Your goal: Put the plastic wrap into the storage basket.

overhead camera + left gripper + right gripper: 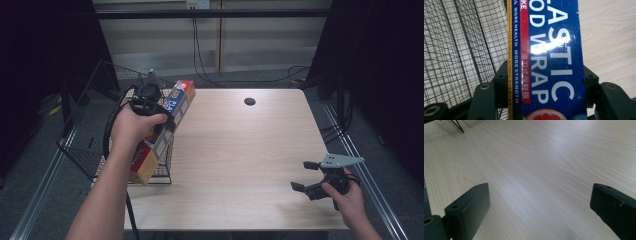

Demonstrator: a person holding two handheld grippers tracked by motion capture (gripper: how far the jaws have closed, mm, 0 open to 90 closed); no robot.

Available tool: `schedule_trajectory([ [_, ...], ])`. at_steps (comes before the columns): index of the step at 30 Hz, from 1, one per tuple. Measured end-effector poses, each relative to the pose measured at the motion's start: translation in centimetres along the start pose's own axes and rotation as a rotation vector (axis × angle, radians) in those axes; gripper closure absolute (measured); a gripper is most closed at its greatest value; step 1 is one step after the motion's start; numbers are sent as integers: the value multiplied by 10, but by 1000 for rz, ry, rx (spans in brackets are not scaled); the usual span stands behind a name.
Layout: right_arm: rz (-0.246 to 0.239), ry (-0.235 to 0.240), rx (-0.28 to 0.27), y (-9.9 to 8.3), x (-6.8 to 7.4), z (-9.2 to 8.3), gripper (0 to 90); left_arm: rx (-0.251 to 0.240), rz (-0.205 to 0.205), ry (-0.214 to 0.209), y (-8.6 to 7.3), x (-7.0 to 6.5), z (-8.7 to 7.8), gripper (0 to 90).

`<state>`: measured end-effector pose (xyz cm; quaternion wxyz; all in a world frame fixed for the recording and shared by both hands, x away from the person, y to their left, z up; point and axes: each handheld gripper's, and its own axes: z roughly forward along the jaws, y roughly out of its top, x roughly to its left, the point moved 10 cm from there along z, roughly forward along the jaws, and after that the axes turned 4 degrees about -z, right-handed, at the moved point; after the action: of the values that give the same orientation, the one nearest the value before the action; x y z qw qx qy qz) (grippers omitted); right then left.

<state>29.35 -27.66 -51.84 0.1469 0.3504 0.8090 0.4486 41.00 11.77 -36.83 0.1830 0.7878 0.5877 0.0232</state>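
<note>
"MORE STRENGTH" on wrap box point(549, 62)

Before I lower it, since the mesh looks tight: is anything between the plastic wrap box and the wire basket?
Nothing visible. The left gripper is clamped on the plastic wrap box, which slants over the wire basket beside the table; the mesh beneath looks bare.

Wire basket point(100, 145) blocks left; table point(240, 150) open.
</note>
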Motion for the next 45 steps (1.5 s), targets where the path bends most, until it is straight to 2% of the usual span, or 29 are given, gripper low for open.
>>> schedule_trajectory([
  [3, 3, 2, 0, 0, 0, 0, 30, 0, 4, 12, 2, 2, -3, 431],
  [12, 4, 3, 1, 0, 0, 0, 30, 4, -5, 12, 5, 6, -10, 431],
  [14, 3, 3, 1, 0, 1, 0, 30, -2, -23, 11, 6, 6, -10, 431],
  [17, 0, 4, 2, -1, 0, 0, 30, -3, -25, 5, 7, 8, -12, 432],
  [24, 3, 1, 4, -1, -1, 0, 30, -12, -41, 18, 11, 17, -18, 431],
  [27, 0, 10, 6, -1, 1, 1, 30, -16, -61, 23, 12, 20, -20, 431],
  [40, -5, 9, 14, -1, 2, 3, 30, -7, -70, 45, 13, 35, -26, 432],
  [45, -9, 10, 18, -1, 2, 4, 30, -26, -93, 42, 16, 39, -29, 432],
])
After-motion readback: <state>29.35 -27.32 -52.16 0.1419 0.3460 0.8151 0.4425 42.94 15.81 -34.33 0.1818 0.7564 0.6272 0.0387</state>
